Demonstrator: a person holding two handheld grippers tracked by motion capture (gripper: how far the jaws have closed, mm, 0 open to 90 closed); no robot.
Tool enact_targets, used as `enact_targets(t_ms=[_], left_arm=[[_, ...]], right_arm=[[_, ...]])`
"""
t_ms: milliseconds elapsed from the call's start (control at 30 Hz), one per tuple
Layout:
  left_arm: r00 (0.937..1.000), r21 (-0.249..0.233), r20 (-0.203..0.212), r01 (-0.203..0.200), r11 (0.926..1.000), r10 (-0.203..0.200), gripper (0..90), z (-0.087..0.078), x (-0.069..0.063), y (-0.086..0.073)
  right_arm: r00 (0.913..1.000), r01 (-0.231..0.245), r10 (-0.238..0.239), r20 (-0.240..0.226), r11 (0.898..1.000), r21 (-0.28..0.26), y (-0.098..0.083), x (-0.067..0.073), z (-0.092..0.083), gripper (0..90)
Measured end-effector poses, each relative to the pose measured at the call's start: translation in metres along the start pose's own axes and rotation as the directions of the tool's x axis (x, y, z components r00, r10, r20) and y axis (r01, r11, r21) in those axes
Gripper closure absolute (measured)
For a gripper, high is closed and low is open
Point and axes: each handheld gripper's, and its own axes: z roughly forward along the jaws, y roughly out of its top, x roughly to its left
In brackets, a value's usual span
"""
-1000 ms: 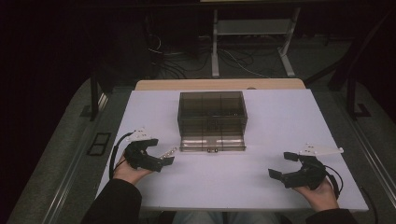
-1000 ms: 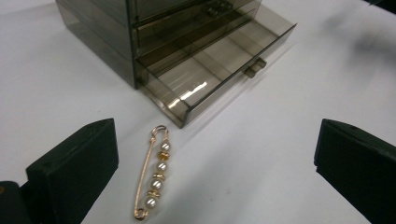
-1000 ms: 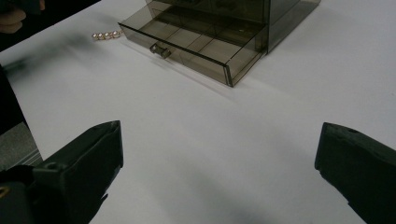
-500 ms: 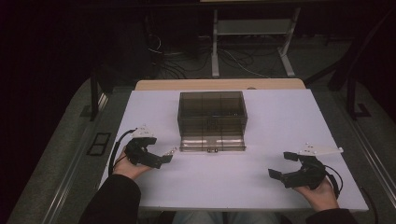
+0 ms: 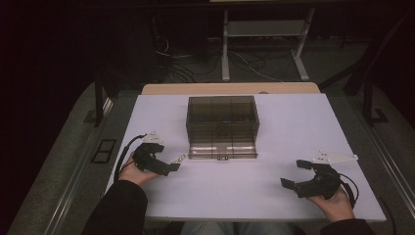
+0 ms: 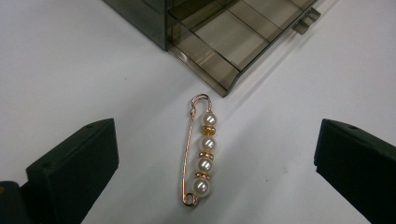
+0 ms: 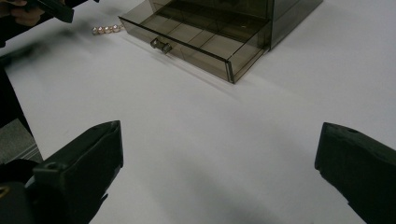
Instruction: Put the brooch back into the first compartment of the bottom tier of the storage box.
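Left tool [image 6: 215, 163], held low over the white table [image 5: 293, 127] near its left edge, with both black jaws spread wide and nothing between them; in the left gripper view the jaws frame a gold pin [image 6: 198, 150] strung with four pearls and small gold spacers. The pin lies flat on the table between the jaws but touches neither, its rounded clasp end pointing toward the near corner of a smoke-tinted box [image 6: 224, 37]. In the high view the pin [image 5: 177, 159] sits just off the tip of the left tool [image 5: 169, 169], close to the front left corner of the box [image 5: 222, 125] and apart from it. The box stands mid-table with its lower drawer [image 5: 222, 149] pulled out toward the person; the drawer is split by clear dividers and carries a small handle [image 7: 160, 45] at its front. Right tool [image 5: 296, 175], released as well, jaws wide apart and empty, resting near the right front of the table, well apart from the box and the pin. In the right gripper view its jaws bracket bare table, with the open drawer [image 7: 201, 39] farther off and the pearls [image 7: 106, 29] beyond the drawer's far corner. A hand holds each tool, dark sleeves entering from the near edge.
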Motion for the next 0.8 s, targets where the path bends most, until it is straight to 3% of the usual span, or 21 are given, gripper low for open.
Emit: enact_targets(t_ms=[200, 433, 800], left_arm=[[0.9991, 0.060, 0.009, -0.041, 0.9974, 0.041, 0.0, 0.006, 0.001, 0.007], [0.9992, 0.091, 0.016, -0.037, 0.9952, 0.036, 4.5, 0.013, 0.003, 0.006], [0.9976, 0.125, 0.024, -0.067, 0.9899, 0.065, 15.9, 0.020, 0.008, 0.004]], right_arm=[[1.0000, 0.002, -0.002, -0.001, 1.000, 0.001, 0.000, 0.000, 0.000, 0.6], [1.0000, 0.004, -0.004, -0.003, 1.000, 0.001, 0.000, 0.000, 0.000, 0.6], [0.9999, 0.011, -0.011, -0.005, 1.000, 0.002, 0.000, 0.000, 0.000, 0.6]])
